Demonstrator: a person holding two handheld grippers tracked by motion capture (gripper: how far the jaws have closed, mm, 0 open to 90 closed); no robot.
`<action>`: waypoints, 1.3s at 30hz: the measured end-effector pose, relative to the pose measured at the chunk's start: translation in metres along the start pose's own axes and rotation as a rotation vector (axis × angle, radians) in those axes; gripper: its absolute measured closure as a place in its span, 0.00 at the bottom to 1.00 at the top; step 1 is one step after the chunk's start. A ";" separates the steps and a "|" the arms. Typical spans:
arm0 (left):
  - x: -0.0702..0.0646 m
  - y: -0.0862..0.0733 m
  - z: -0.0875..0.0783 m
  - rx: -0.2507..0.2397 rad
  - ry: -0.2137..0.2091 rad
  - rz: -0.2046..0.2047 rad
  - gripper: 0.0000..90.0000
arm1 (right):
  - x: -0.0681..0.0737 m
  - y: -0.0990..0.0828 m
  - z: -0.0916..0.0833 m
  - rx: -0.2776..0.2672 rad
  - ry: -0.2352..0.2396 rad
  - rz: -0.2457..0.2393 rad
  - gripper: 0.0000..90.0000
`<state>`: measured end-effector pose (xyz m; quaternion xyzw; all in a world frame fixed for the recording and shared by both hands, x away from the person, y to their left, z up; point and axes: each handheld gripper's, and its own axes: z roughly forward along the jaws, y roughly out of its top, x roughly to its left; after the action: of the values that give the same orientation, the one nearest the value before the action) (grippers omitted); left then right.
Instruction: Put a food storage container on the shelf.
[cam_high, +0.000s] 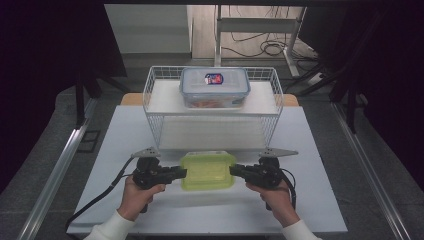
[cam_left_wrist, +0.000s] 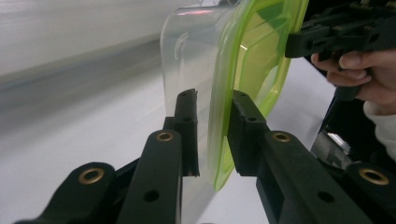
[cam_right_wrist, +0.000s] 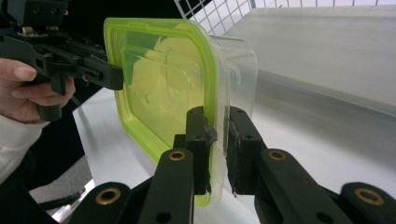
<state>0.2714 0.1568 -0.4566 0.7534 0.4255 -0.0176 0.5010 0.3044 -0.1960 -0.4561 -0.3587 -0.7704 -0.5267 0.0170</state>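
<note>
Now green-lidded container (cam_high: 207, 170) rim between both grippers' jaws.

I see the wire basket (cam_high: 213, 117) standing just behind the green-lidded container (cam_high: 208, 170), blocking any forward path; bare table (cam_high: 320, 200) lies open beside and before it.

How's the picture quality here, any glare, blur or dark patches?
High view: dark at both sides, table evenly lit, green box sharp. Left gripper view: background smeared soft, pinkish glare on the box's clear wall. Right gripper view: jaws and lid sharp, far surface blurred.
</note>
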 end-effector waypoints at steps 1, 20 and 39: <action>-0.001 0.002 0.000 -0.002 0.002 0.004 0.84 | -0.001 0.001 -0.001 -0.003 0.001 0.001 0.89; -0.017 0.066 -0.035 -0.095 0.002 0.067 0.84 | 0.019 0.069 -0.024 -0.083 -0.005 -0.077 0.89; -0.030 0.138 -0.050 -0.126 0.000 0.109 0.86 | 0.034 0.141 -0.056 -0.140 -0.044 -0.149 0.89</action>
<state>0.3232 0.1581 -0.3165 0.7423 0.3841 0.0366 0.5478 0.3400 -0.1972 -0.3048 -0.3122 -0.7566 -0.5708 -0.0644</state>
